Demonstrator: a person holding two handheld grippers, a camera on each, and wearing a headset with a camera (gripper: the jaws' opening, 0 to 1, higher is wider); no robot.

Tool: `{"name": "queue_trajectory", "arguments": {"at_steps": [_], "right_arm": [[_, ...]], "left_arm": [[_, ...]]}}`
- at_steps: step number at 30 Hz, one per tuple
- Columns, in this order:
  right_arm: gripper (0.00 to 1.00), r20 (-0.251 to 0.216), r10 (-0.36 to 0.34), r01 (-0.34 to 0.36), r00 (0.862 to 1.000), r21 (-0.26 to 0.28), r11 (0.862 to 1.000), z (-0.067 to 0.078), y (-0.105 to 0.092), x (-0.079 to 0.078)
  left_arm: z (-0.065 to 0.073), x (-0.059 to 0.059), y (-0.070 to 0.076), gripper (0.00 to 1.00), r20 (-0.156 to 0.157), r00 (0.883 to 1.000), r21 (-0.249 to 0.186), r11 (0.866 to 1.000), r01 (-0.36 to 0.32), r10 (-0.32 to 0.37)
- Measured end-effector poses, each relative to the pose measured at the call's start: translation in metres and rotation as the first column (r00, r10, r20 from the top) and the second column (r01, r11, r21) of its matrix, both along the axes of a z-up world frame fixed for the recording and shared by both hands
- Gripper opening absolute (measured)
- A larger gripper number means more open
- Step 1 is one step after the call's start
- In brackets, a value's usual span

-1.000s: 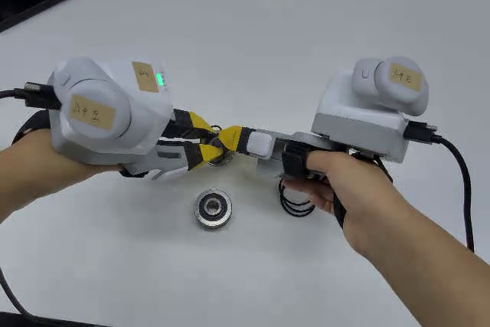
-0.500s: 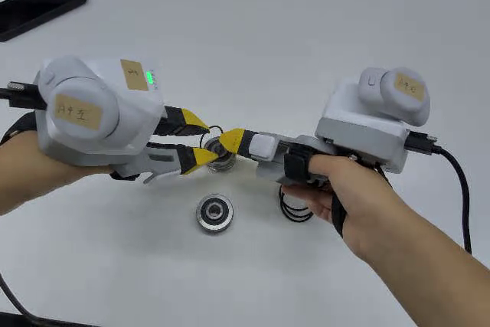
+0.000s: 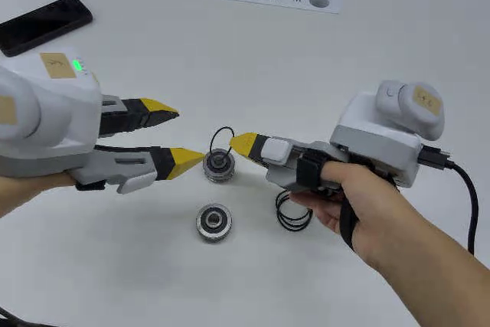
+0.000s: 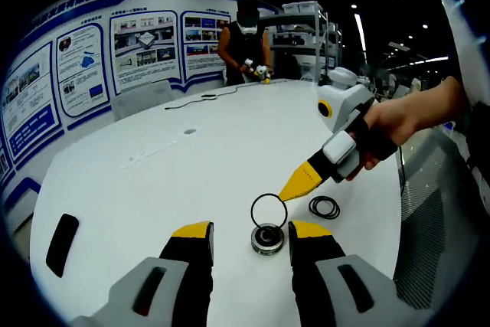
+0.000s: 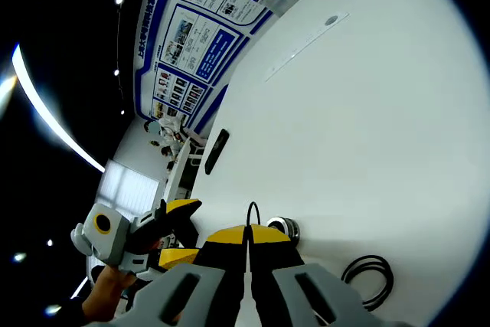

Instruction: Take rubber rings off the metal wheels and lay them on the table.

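right gripper [image 3: 232, 142] pinched the upright rubber ring [image 4: 269, 194] by the wheel [image 3: 218, 165]; left gripper [image 3: 188, 136] stood released, open table [image 3: 253, 59] lay beyond

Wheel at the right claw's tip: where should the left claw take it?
Probably across the round rim of the metal wheel, low, coming in level from the side of the left claw. It lies flat, with the open jaws either side of it. The rubber ring loops up from it, pinched in the right claw, so stay under that loop.
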State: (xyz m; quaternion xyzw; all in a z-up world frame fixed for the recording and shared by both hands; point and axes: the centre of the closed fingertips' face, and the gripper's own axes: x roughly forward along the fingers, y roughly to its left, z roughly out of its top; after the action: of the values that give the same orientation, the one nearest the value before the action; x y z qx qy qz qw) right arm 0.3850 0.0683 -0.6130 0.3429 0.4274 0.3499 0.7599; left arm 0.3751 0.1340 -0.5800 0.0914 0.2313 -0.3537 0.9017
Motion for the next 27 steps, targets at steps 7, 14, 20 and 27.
{"name": "queue_trajectory", "arguments": {"at_steps": [7, 14, 20, 27], "right_arm": [[0.02, -0.023, -0.072, 0.071, 0.997, -0.025, 0.997, -0.005, -0.029, -0.002], [0.02, -0.078, -0.147, 0.142, 0.986, -0.067, 0.988, -0.026, -0.064, -0.012], [0.02, -0.118, -0.180, 0.171, 0.977, -0.087, 0.982, -0.039, -0.079, -0.026], [0.02, -0.137, -0.220, 0.204, 0.966, -0.120, 0.972, -0.050, -0.092, -0.033]], "left_arm": [[0.010, -0.007, 0.008, 0.49, 0.011, 0.999, -0.018, 0.999, -0.035, 0.035], [0.025, -0.014, 0.017, 0.51, 0.020, 0.994, -0.082, 0.991, -0.104, 0.106], [0.031, -0.019, 0.021, 0.51, 0.011, 0.992, -0.127, 0.984, -0.126, 0.128], [0.036, -0.021, 0.024, 0.52, 0.024, 0.990, -0.132, 0.982, -0.133, 0.137]]}}
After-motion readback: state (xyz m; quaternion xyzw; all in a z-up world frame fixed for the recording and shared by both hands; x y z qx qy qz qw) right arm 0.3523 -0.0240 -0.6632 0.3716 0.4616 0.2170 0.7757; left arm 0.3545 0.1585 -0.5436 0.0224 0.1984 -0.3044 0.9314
